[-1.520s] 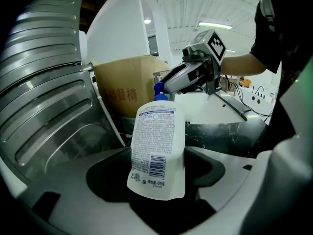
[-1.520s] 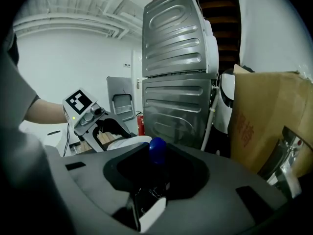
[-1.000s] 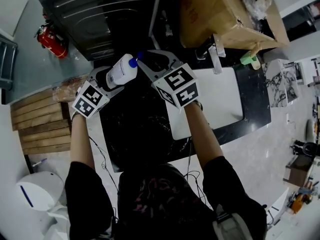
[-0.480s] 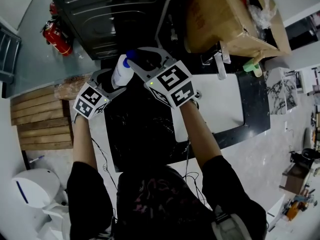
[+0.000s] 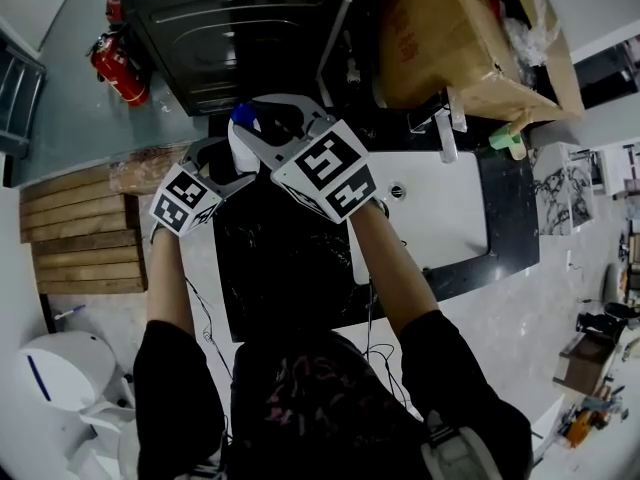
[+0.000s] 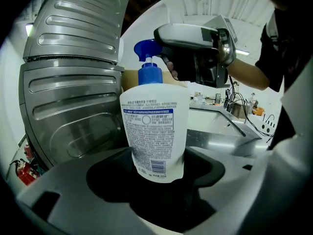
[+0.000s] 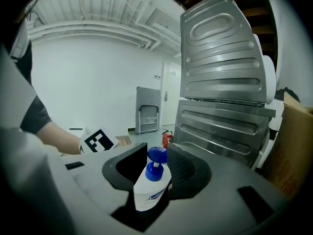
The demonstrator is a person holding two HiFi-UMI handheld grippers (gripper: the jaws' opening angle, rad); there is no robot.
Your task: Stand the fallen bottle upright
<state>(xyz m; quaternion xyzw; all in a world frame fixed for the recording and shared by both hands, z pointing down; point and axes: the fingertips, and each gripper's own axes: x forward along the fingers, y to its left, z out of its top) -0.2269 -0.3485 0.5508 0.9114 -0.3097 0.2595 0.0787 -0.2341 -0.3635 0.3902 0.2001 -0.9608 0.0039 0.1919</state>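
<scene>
The left gripper point(image 6: 155, 176) grips the bottle point(image 6: 154, 126) low on its white body, with a jaw pressed to each side near the base. The bottle is upright, its blue pump on top and its printed label facing the left gripper's camera. In the head view it is at the far left corner of the black counter point(image 5: 285, 278), just in front of the ribbed steel machine point(image 5: 220, 28). Whether its base touches the counter or hangs just above it cannot be made out.

The right gripper point(image 7: 151, 166) reaches in from the other side, and its jaws have just been opening. They are fairly wide now, with the pump and the bottle's shoulder between them. There is a clear gap at one pad. The other pad is very close to the bottle, perhaps brushing it, but it is not clamped.

A white sink point(image 5: 440, 208) is set into the right part of the counter. A cardboard box point(image 5: 450, 38) stands beyond the far right edge. A red extinguisher point(image 5: 120, 68) is on the floor left of the machine.
</scene>
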